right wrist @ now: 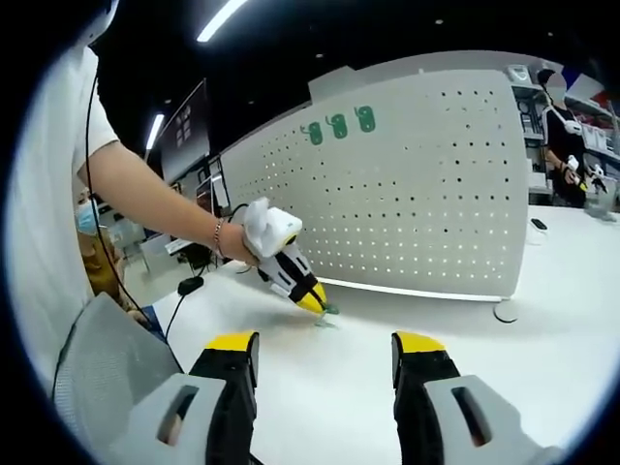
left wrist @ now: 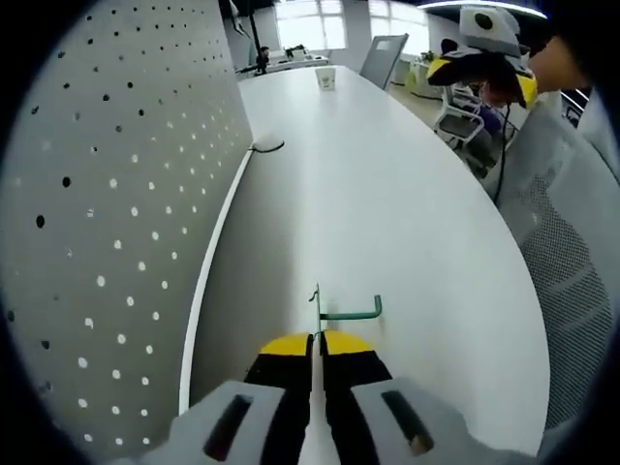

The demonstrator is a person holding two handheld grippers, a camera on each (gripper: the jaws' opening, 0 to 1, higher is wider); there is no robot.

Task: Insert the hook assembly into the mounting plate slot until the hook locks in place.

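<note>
Right now, in the left gripper view, your left gripper (left wrist: pixel 318 341) is pressed together on the green hook (left wrist: pixel 344 311) low over the white table (left wrist: pixel 387 194), its long arm pointing right, away from the pegboard (left wrist: pixel 116 194). In the right gripper view, your right gripper (right wrist: pixel 325 345) is spread wide, holding nothing, while the left gripper (right wrist: pixel 308 295) pinches the hook (right wrist: pixel 327 315) at the tabletop before the pegboard (right wrist: pixel 407 184).

Bright, even daylight enters through the windows (left wrist: pixel 310 24) far ahead of the left claw (left wrist: pixel 317 354), washing them out and leaving a soft sheen on the white table (left wrist: pixel 387 194). Above the right claw (right wrist: pixel 325 354), ceiling strip lights (right wrist: pixel 221 19) glow against darkness. Fisheye bending curves the pegboard (right wrist: pixel 417 184); edges blur slightly.
</note>
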